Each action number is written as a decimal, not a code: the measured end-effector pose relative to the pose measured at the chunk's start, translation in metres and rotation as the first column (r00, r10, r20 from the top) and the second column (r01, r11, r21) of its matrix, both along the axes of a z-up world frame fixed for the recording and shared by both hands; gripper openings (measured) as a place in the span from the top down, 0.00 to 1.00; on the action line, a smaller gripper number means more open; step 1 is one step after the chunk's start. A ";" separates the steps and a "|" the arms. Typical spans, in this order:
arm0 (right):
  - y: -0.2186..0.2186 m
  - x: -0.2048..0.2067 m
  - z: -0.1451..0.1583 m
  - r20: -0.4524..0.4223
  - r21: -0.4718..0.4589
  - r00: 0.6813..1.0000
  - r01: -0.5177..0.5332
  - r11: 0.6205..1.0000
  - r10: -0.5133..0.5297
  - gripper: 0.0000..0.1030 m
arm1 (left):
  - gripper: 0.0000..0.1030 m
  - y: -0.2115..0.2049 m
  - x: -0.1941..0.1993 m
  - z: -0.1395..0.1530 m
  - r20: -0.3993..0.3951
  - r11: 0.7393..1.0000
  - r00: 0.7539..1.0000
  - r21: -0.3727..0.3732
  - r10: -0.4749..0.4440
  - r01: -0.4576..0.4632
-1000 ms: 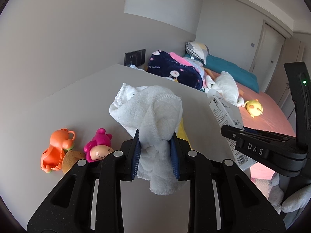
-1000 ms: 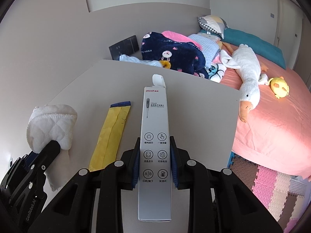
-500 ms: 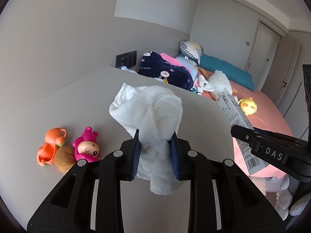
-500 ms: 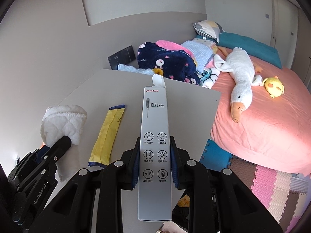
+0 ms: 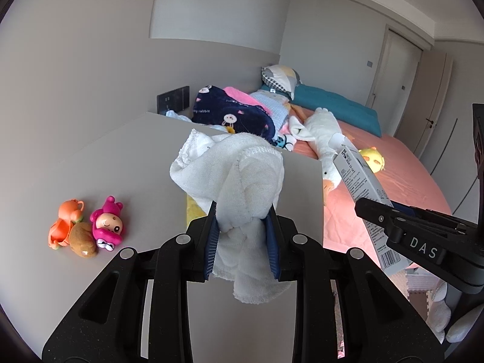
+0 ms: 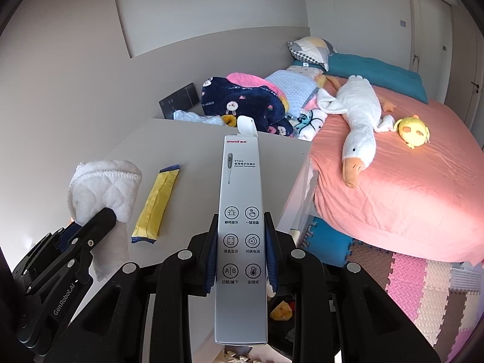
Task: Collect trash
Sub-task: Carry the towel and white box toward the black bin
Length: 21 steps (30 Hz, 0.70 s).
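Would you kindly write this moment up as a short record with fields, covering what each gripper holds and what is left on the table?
left gripper: shut on white cloth, bunched between the pads
right gripper: shut on thermometer box, held lengthwise, top flap open
table: grey top beside the bed
still on table: yellow wrapper, lying flat; small toys in a cluster near the left edge
bed: pink sheet, goose plush, yellow chick plush

Grey table (image 6: 193, 139) bears a yellow packet (image 6: 157, 205) and toys (image 5: 87, 230), apparently three.
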State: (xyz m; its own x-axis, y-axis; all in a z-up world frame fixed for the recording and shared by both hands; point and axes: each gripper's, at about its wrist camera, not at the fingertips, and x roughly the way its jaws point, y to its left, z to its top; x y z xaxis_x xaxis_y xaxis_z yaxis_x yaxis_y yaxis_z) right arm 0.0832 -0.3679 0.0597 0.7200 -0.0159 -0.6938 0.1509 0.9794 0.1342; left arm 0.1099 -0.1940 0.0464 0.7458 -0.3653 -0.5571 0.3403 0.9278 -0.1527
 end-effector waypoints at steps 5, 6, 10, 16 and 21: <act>-0.013 -0.015 0.005 0.008 -0.003 1.000 0.024 1.000 -0.024 0.73 | 0.74 -0.018 -0.011 0.005 0.007 0.999 0.999 0.002 -0.034 0.034; -0.015 -0.018 0.005 0.009 -0.003 1.000 0.029 1.000 -0.029 0.73 | 0.73 -0.021 -0.013 0.006 0.007 0.999 0.999 0.001 -0.042 0.042; -0.026 -0.029 0.008 0.017 -0.003 0.999 0.048 0.999 -0.048 0.73 | 0.73 -0.032 -0.019 0.009 0.008 0.998 0.998 0.006 -0.065 0.065; -0.042 -0.046 0.013 0.030 0.001 0.996 0.085 0.996 -0.085 0.73 | 0.73 -0.048 -0.028 0.013 0.014 0.995 0.995 0.006 -0.099 0.099; -0.056 -0.061 0.013 0.032 -0.001 0.993 0.117 0.993 -0.117 0.73 | 0.73 -0.063 -0.039 0.016 0.017 0.992 0.991 0.007 -0.129 0.129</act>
State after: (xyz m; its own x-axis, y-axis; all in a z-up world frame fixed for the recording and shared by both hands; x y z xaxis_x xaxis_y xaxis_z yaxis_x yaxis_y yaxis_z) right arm 0.0225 -0.4239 0.0729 0.7350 -0.1031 -0.6702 0.2599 0.9557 0.1381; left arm 0.0712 -0.2569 0.0627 0.7021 -0.4561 -0.5468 0.4602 0.8767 -0.1404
